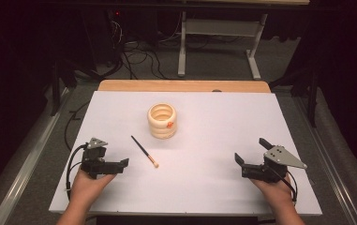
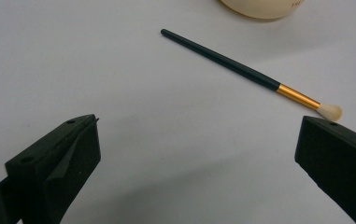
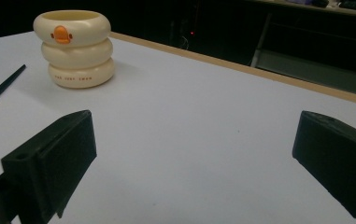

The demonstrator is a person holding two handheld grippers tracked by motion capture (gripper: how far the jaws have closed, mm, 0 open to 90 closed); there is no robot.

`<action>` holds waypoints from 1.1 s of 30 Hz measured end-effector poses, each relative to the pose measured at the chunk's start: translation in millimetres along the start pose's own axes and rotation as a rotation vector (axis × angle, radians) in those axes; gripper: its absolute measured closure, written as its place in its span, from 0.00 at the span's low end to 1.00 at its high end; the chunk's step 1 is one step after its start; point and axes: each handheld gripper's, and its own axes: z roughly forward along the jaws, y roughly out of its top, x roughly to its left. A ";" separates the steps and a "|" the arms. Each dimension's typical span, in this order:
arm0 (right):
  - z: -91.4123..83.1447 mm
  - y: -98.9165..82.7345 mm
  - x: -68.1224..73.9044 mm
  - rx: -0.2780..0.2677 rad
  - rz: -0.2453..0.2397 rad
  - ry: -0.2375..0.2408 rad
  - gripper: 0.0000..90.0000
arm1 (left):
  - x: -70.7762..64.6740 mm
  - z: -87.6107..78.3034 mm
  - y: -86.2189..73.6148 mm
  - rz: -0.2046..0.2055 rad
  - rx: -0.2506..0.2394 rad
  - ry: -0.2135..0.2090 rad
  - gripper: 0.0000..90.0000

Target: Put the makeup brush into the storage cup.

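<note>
The brush (image 1: 144, 151) lies flat on the desk (image 1: 213, 122), left of centre, bristles toward the near edge, handle toward the cup (image 1: 162, 120). The cup stands upright at mid-desk, apart from the brush. The left gripper (image 1: 120, 164) rests near the near-left corner, jaws spread wide and empty, just beside the bristles. The right gripper (image 1: 249, 154) rests near the near-right corner, jaws likewise spread and empty.
</note>
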 end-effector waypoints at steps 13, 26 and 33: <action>0.6 -0.1 0.7 0.002 -0.001 0.007 0.01 | -1.5 7.8 2.9 -0.012 0.071 -0.001 0.01; 0.7 0.6 0.9 -0.005 -0.006 0.009 0.01 | 1.3 2.4 16.0 -0.058 0.148 -0.014 0.02; 0.6 0.6 2.5 -0.004 -0.013 0.016 0.01 | -1.3 2.0 21.9 -0.058 0.210 -0.021 0.01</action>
